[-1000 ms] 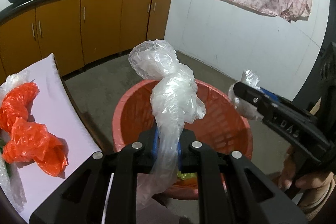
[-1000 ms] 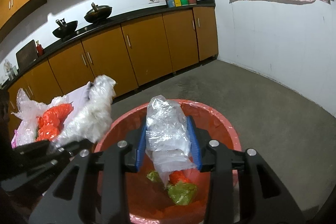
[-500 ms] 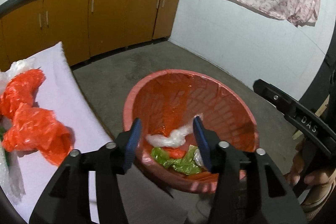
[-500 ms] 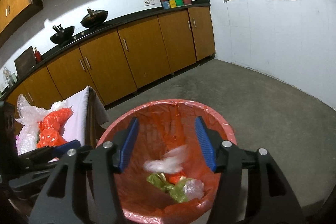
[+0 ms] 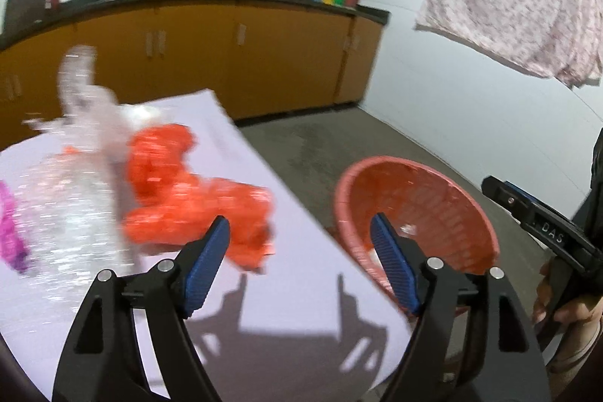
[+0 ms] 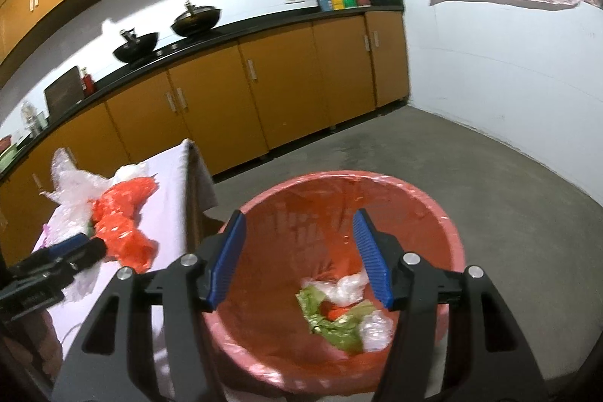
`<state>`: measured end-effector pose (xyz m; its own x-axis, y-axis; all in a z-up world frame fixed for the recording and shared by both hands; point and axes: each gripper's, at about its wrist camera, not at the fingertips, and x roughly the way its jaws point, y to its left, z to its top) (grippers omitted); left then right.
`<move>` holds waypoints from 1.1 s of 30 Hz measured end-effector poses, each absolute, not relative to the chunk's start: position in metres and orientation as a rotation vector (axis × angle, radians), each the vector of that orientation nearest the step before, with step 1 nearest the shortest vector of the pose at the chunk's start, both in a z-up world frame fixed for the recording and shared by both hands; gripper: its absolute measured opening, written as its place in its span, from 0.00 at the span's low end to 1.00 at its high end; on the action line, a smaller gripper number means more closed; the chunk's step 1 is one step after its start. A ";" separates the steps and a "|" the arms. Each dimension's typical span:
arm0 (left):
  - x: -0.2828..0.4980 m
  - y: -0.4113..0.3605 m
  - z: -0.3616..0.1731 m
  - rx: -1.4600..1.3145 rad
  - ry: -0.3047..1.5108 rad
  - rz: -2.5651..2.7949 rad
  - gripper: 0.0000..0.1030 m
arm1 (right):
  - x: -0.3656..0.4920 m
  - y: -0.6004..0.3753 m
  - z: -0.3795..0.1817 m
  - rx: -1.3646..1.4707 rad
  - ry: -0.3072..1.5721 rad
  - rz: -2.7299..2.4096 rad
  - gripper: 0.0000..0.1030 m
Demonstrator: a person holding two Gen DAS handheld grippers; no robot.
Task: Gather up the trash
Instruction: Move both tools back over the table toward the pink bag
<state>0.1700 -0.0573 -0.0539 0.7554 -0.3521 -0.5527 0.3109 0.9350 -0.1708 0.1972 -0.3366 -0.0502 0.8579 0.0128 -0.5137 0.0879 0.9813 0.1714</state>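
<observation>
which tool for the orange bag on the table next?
Left. Left tool is open and points at the orange bag on the table. Right tool is open over the bin.

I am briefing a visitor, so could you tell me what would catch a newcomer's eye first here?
Probably the red basket on the floor beside the table, with crumpled plastic at its bottom. Next, the orange bag lying on the white table among clear wrap. Both the left gripper and right gripper are open and empty.
</observation>
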 end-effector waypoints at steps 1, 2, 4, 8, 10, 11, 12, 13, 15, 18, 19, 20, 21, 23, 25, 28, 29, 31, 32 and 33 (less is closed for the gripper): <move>0.167 -0.050 -0.053 -0.071 0.606 -0.342 0.75 | 0.198 -0.330 -0.050 0.183 0.543 -0.020 0.57; 0.164 -0.042 -0.052 -0.072 0.596 -0.321 0.76 | 0.199 -0.326 -0.049 0.176 0.545 -0.009 0.58; 0.158 -0.022 -0.050 -0.071 0.576 -0.264 0.76 | 0.199 -0.312 -0.048 0.155 0.544 0.028 0.63; 0.149 0.019 -0.051 -0.052 0.548 -0.141 0.77 | 0.202 -0.287 -0.045 0.128 0.538 0.076 0.74; 0.147 0.041 -0.052 -0.044 0.545 -0.075 0.79 | 0.205 -0.276 -0.045 0.127 0.539 0.096 0.76; 0.147 0.051 -0.053 -0.045 0.546 -0.043 0.80 | 0.206 -0.272 -0.045 0.128 0.540 0.104 0.78; 0.146 0.062 -0.054 -0.048 0.549 -0.013 0.80 | 0.208 -0.265 -0.046 0.129 0.543 0.113 0.79; 0.146 0.078 -0.057 -0.055 0.555 0.023 0.80 | 0.210 -0.258 -0.047 0.128 0.546 0.120 0.80; 0.147 0.097 -0.060 -0.072 0.562 0.074 0.82 | 0.214 -0.245 -0.049 0.116 0.551 0.135 0.81; 0.148 0.128 -0.067 -0.087 0.567 0.151 0.86 | 0.222 -0.223 -0.055 0.084 0.567 0.163 0.81; 0.149 0.136 -0.069 -0.086 0.570 0.174 0.87 | 0.223 -0.217 -0.056 0.077 0.571 0.170 0.81; 0.152 0.141 -0.071 -0.085 0.573 0.189 0.88 | 0.226 -0.209 -0.058 0.067 0.580 0.185 0.81; 0.156 0.147 -0.073 -0.085 0.578 0.209 0.88 | 0.228 -0.204 -0.060 0.064 0.585 0.195 0.81; 0.162 0.154 -0.075 -0.089 0.588 0.225 0.88 | 0.236 -0.191 -0.063 0.063 0.602 0.222 0.81; 0.172 0.161 -0.078 -0.105 0.607 0.236 0.88 | 0.244 -0.181 -0.066 0.061 0.610 0.236 0.80; 0.183 0.170 -0.084 -0.132 0.629 0.237 0.88 | 0.257 -0.165 -0.071 0.049 0.631 0.253 0.78; 0.185 0.172 -0.086 -0.136 0.635 0.237 0.88 | 0.262 -0.161 -0.073 0.046 0.636 0.256 0.78; 0.190 0.174 -0.091 -0.145 0.654 0.241 0.88 | 0.273 -0.152 -0.077 0.041 0.649 0.259 0.78; 0.193 0.176 -0.094 -0.153 0.664 0.241 0.88 | 0.278 -0.149 -0.079 0.040 0.655 0.260 0.78; 0.196 0.178 -0.096 -0.165 0.674 0.240 0.88 | 0.282 -0.147 -0.080 0.038 0.661 0.260 0.78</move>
<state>0.1960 0.1784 -0.0964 0.7550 0.1661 -0.6343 -0.2723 0.9594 -0.0730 0.2825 -0.1468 -0.0800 0.7581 0.2512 -0.6019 -0.2268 0.9668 0.1178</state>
